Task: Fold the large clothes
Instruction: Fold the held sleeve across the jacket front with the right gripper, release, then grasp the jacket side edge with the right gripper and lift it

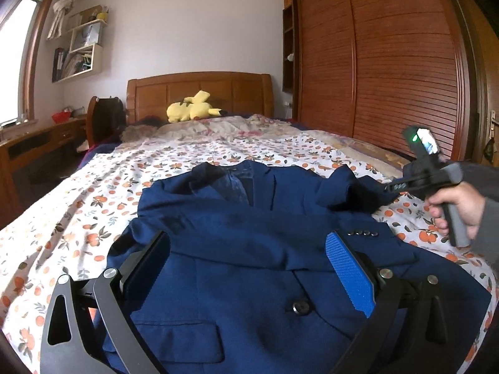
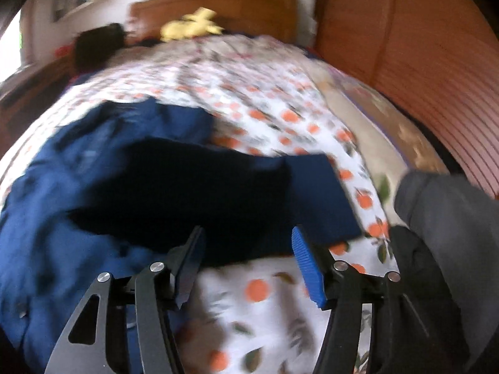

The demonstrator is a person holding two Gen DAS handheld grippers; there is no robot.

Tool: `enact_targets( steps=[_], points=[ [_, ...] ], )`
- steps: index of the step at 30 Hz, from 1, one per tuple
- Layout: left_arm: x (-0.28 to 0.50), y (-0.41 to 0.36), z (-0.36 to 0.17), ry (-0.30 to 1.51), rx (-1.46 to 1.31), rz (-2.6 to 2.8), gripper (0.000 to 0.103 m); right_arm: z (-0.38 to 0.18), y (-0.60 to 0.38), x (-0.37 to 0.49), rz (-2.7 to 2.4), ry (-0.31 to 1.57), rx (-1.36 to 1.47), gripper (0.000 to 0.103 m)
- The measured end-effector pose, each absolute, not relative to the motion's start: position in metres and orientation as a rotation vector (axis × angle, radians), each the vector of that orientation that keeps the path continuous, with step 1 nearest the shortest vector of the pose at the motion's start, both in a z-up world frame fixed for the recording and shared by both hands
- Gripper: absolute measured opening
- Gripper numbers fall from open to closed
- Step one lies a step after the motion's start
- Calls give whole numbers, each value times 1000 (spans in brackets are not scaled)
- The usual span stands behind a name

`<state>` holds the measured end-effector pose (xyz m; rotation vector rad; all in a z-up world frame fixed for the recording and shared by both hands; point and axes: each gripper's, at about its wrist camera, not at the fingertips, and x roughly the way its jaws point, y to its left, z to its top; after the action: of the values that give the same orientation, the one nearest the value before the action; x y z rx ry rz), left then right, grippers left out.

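**Mei:** Bedroom first: a bed (image 1: 93,187) with an orange-print sheet, a wooden headboard, a yellow plush toy (image 1: 193,107) by the pillows, a slatted wardrobe (image 1: 389,71) along one side. The blue jacket (image 1: 249,249) lies front-up across the near part of the bed, collar toward the headboard.

**Tom:** And the sleeves?

**Mei:** One sleeve (image 1: 358,237) is already laid across the chest, cuff buttons showing. The other shoulder (image 2: 318,193) sticks out on the right, bunched and lumpy.

**Tom:** What are the hands doing?

**Mei:** The left gripper (image 1: 246,268) hovers over the jacket front, jaws wide, nothing between them. The right gripper (image 2: 246,265) is about half open beside that shoulder edge, also empty; its view is blurred, so I cannot tell whether a pad brushes the cloth.

**Tom:** So the step, I'd guess, is folding that right side in.

**Mei:** Likely. I'd pinch both layers at the shoulder seam, not just the top one, lift only enough to clear the bed, and carry it straight across. Meanwhile the left gripper could press the middle down so the folded sleeve doesn't slide.
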<state>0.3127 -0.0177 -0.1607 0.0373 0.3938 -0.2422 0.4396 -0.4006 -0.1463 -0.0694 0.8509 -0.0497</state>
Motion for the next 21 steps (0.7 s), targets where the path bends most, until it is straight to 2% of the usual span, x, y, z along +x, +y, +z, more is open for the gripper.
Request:
enact_targets(
  steps=[6,9,12,14,15,16,21],
  points=[
    [315,-14,-162,427,35,-255,100,-181,-439,459,-151,953,69,57],
    [314,-14,-164,435,38,-263,100,-188,-444,463,-161,980,105,63],
    [312,-13,-164,436,46,-266,100,-188,-443,468,-155,976,120,62],
    [312,-13,-166,439,48,-266,100,-187,-440,473,-153,973,111,36],
    [312,-12,-166,441,50,-266,100,-186,-437,475,-145,971,98,7],
    [312,-11,-166,441,53,-266,100,-185,-434,477,-141,965,85,4],
    [310,-5,-165,445,53,-263,100,-140,-392,461,-105,773,-53,3]
  ],
)
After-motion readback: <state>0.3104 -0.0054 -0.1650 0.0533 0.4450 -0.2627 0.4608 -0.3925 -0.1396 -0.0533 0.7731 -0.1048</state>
